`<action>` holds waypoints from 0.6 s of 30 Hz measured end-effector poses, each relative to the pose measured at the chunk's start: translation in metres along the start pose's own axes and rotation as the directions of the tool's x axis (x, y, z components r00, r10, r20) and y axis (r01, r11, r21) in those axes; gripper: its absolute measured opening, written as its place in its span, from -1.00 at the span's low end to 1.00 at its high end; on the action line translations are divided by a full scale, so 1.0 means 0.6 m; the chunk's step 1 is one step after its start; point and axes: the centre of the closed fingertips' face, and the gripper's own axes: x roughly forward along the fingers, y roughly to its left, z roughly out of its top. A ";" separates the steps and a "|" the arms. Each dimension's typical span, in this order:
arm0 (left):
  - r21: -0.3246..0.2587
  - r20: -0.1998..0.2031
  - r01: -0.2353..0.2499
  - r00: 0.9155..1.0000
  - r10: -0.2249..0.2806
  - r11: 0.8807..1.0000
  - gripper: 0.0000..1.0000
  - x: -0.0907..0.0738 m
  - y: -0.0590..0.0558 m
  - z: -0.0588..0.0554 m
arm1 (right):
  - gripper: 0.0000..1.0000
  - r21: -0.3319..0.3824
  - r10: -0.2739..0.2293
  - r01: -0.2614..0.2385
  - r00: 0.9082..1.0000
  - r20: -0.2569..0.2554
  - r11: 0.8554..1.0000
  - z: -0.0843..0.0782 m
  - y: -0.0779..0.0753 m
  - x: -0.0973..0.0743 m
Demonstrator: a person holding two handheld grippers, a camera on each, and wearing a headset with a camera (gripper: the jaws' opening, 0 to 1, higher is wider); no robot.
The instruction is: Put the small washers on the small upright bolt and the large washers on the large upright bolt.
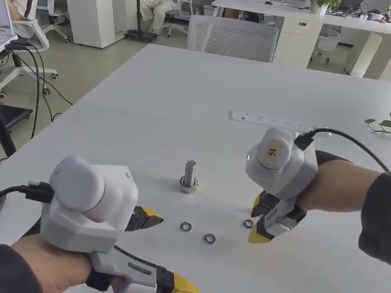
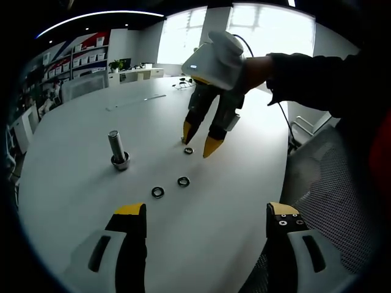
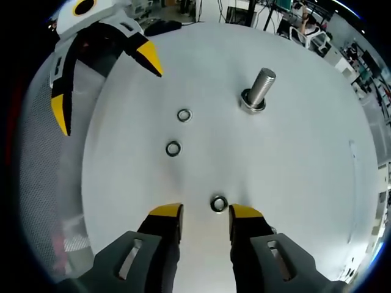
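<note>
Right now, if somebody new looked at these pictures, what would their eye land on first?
Probably the upright bolt standing alone in the middle of the white table, with three small washers lying loose in front of it. Next, the right tongs, open and pointing down with their tips right by one washer, while the left tongs hang wide open nearer the person.
</note>
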 end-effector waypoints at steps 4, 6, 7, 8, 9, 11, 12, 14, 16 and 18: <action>0.001 -0.001 0.001 1.000 -0.001 1.000 0.60 0.000 -0.001 -0.002 | -0.37 0.007 0.002 -0.002 1.000 0.003 1.000 0.003 0.000 0.004; 0.000 0.001 0.000 1.000 0.000 1.000 0.60 -0.001 -0.001 -0.002 | -0.38 0.013 0.002 -0.002 1.000 0.002 1.000 0.003 -0.001 0.006; 0.000 0.002 0.000 1.000 0.000 1.000 0.60 -0.001 -0.001 -0.002 | -0.38 0.018 0.002 -0.002 1.000 -0.001 1.000 0.002 -0.002 0.007; -0.001 0.003 0.000 1.000 0.000 1.000 0.60 -0.001 -0.001 -0.002 | -0.38 0.018 0.002 -0.002 1.000 -0.002 1.000 0.001 -0.003 0.008; -0.001 0.003 0.000 1.000 0.000 1.000 0.60 -0.001 -0.001 -0.002 | -0.38 0.021 0.004 -0.004 1.000 -0.003 1.000 0.001 -0.003 0.009; 0.000 0.003 -0.001 1.000 0.001 1.000 0.60 -0.002 -0.001 -0.002 | -0.38 0.025 0.009 -0.009 1.000 -0.005 1.000 0.001 -0.002 0.010; -0.001 0.003 -0.001 1.000 0.001 1.000 0.60 -0.002 -0.001 -0.002 | -0.38 0.025 0.009 -0.009 1.000 -0.006 1.000 0.001 -0.002 0.011; -0.001 0.005 -0.001 1.000 0.001 1.000 0.60 -0.003 -0.001 -0.002 | -0.39 0.029 0.011 -0.011 1.000 -0.007 1.000 0.002 -0.002 0.012; -0.001 0.006 -0.002 1.000 0.002 1.000 0.60 -0.003 -0.001 -0.001 | -0.39 0.032 0.014 -0.014 1.000 -0.006 0.999 0.003 -0.001 0.013; -0.001 0.006 -0.003 1.000 0.003 1.000 0.60 -0.004 -0.001 -0.001 | -0.39 0.033 0.014 -0.014 1.000 -0.008 0.999 0.002 -0.002 0.014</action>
